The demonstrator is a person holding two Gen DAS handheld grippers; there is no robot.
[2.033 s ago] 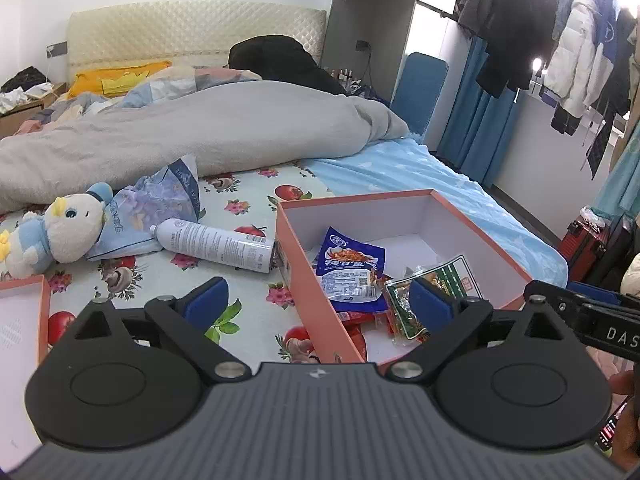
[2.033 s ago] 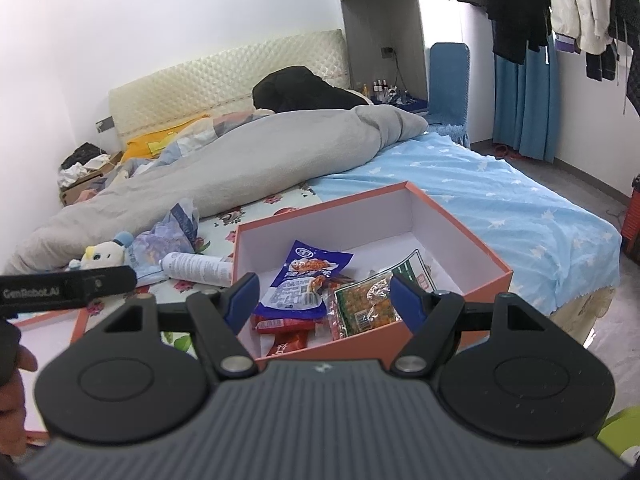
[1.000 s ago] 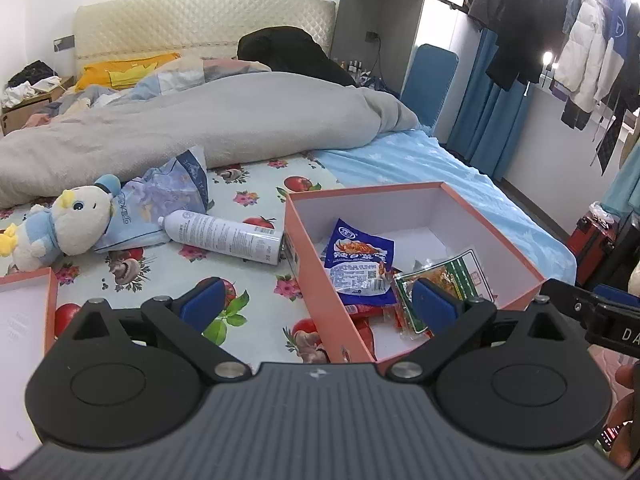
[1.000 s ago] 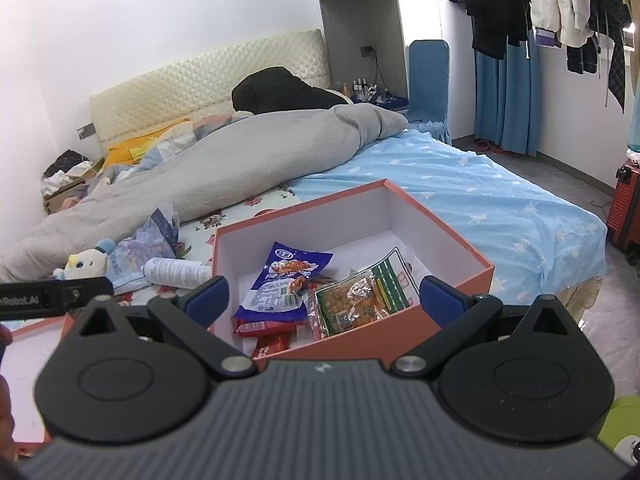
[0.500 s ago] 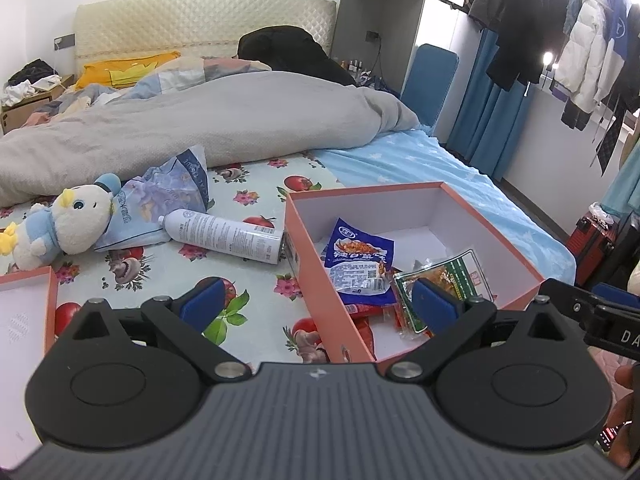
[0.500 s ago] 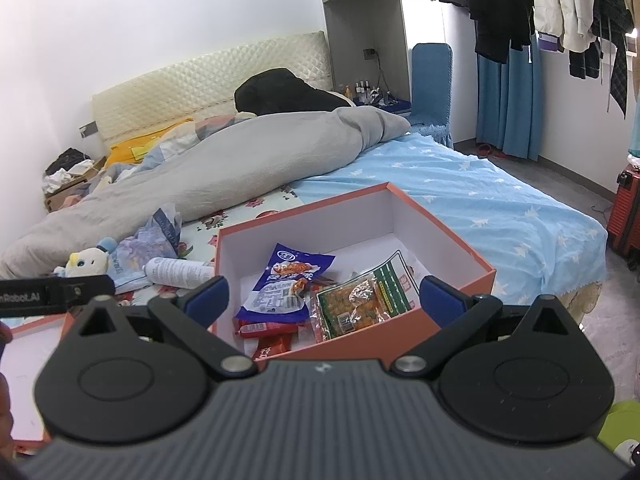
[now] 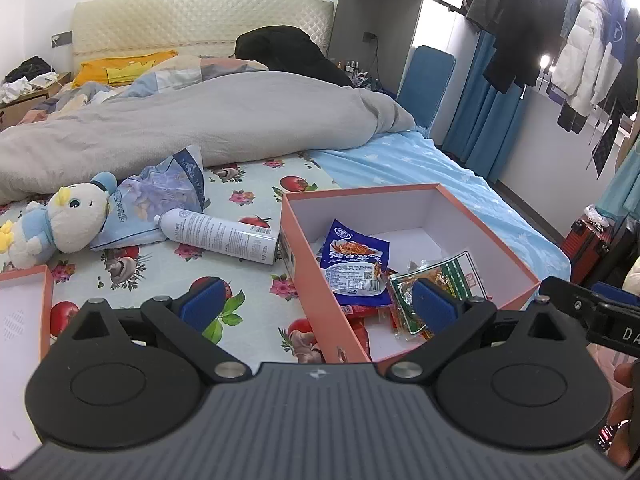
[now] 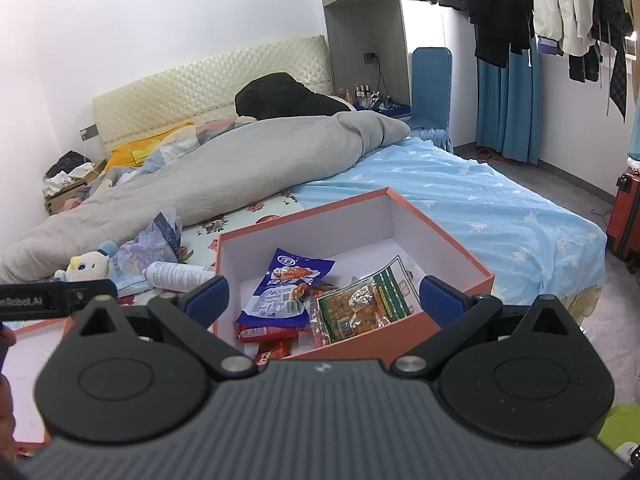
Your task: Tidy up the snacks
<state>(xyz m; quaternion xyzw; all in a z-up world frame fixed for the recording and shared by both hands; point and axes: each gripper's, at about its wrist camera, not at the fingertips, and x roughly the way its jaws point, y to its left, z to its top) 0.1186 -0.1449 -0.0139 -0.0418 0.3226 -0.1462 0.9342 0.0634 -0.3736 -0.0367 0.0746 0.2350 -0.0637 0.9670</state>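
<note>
An orange box (image 7: pixel 308 256) (image 8: pixel 436 228) with a white inside sits open on the bed. In it lie a blue snack packet (image 7: pixel 356 258) (image 8: pixel 290 284), a clear green-edged snack packet (image 7: pixel 448 280) (image 8: pixel 366 302) and red packets (image 7: pixel 360 318) (image 8: pixel 268 338). My left gripper (image 7: pixel 318 304) is open and empty, held above the box's near left corner. My right gripper (image 8: pixel 324 296) is open and empty, held above the box's near side. A large blue-white bag (image 7: pixel 160 196) (image 8: pixel 154 246) lies on the bed left of the box.
A white spray can (image 7: pixel 218 236) (image 8: pixel 176 276) lies against the box's left side. A plush duck (image 7: pixel 66 220) (image 8: pixel 88 264) sits further left. The box lid (image 7: pixel 24 312) (image 8: pixel 24 356) lies at the near left. A grey duvet (image 7: pixel 192 120) covers the far bed. The bed edge drops to the floor on the right.
The right gripper's jaws have opened wider than two seconds ago. Both grippers have drifted slightly; the snacks in the box have not moved.
</note>
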